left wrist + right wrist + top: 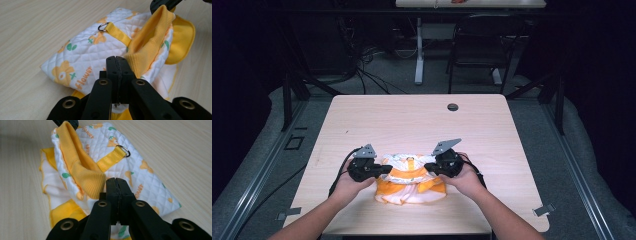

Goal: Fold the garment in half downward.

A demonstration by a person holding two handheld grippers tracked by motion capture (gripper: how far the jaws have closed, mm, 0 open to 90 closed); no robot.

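Both claws clamped: left gripper and right gripper pinch the ribbed yellow collar of a quilted white garment. Flower print, metal D-ring. Pale woodgrain table; dark room.

Pale wood table (grommet hole); dark chair; grey floor.

We see a quilted cloth garment, white with a matt stitched surface, its yellow collar band ribbed knit. A woven yellow strap carries a shiny metal ring. The table looks like pale, smooth wood-grain laminate. Our gripper jaws are matt black plastic with brass-coloured rivets.
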